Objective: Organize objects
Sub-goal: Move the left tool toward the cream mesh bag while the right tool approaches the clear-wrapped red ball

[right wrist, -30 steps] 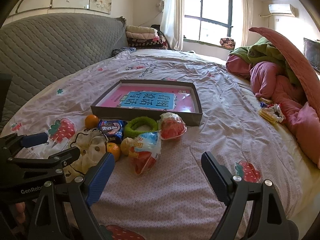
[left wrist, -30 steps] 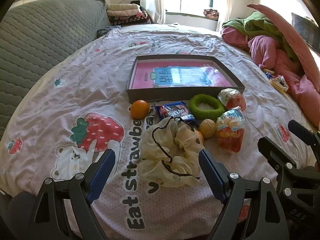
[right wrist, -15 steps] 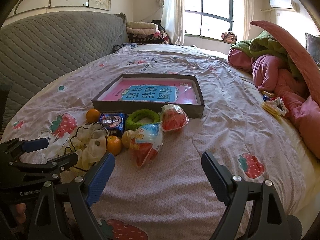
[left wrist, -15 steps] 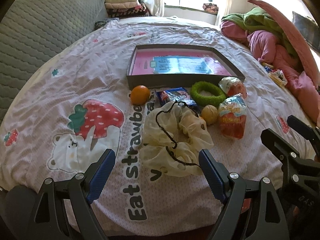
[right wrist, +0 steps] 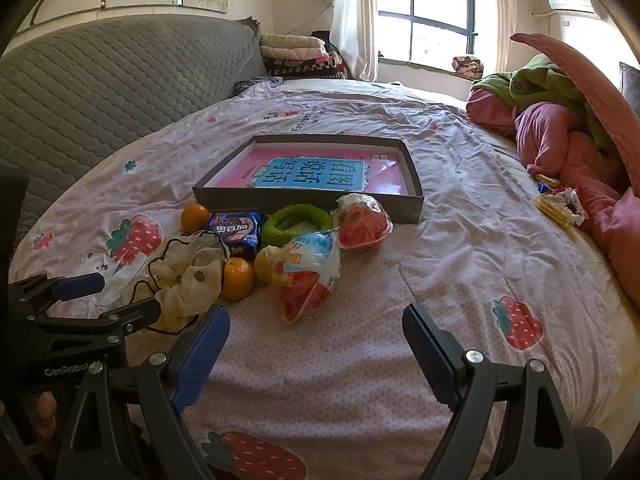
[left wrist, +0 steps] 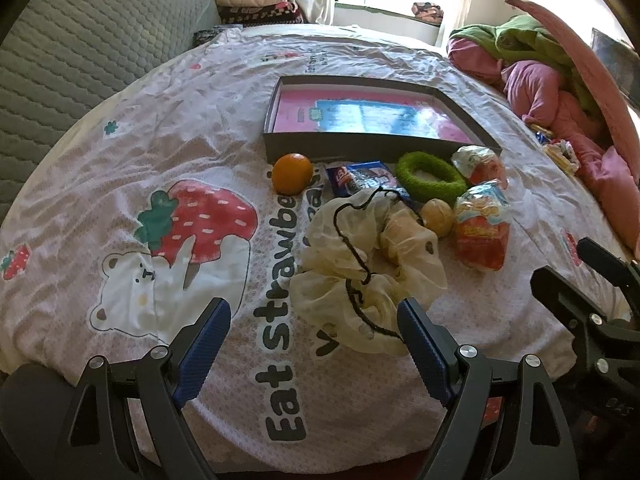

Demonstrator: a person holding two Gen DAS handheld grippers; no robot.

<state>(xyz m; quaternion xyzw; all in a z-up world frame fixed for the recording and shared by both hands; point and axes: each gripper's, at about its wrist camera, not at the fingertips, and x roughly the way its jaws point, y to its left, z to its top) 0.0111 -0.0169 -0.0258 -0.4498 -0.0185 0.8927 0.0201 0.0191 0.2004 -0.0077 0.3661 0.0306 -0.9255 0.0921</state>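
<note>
While hovering: left tongs apart before cream pouch; right tongs apart, empty.
Grip advice: pinched bunched fabric, not cord.

Just ahead of the left claw, whose matt black plastic arms carry ribbed blue pads, lies a thin, crinkled cream cloth pouch with a black cord. Beyond it are glossy plastic snack wrappers, a fuzzy green ring, a matt grey cardboard box and the bed's soft printed cotton sheet.
</note>
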